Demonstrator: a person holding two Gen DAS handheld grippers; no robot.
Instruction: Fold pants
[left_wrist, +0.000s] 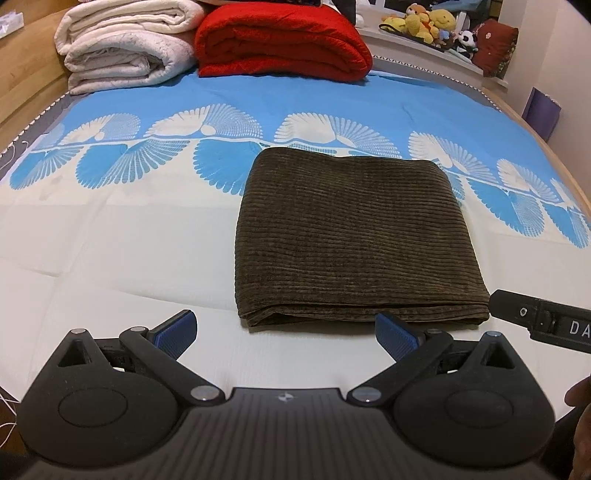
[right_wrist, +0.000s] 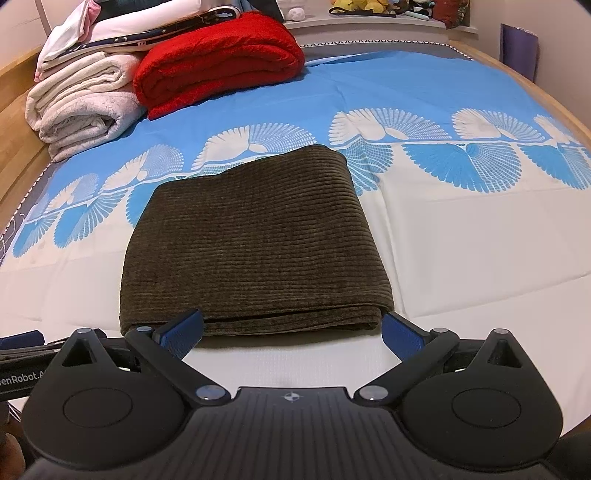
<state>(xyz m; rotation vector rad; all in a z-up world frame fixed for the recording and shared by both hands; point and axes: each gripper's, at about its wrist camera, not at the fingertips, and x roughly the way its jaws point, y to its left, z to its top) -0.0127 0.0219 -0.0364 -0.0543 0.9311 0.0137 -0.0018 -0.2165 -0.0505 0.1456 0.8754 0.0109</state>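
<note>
Bedsheet (left_wrist: 110, 258): white nearest us, turning blue with white fan shapes farther back; bare cloth lies under both tools.
Pants (left_wrist: 351, 236): dark brown corduroy, folded into a flat rectangle, lying in the middle of the bed across the fan border, layered edge toward us.
In the way: nothing sits between either tool and the near edge of the fold.
Left gripper (left_wrist: 286, 328): spread wide, blue pads empty, hovering just short of the fold's left corner.
Right gripper (right_wrist: 291, 330): spread wide too, holding nothing; its pads stand at the near edge (whether they touch the cloth I cannot tell).
Red blanket (left_wrist: 280, 40): folded, at the far end of the bed.
White blanket (left_wrist: 122, 48): rolled, just left of the red one.
Stuffed toys (left_wrist: 428, 22): on the shelf beyond the bed.
</note>
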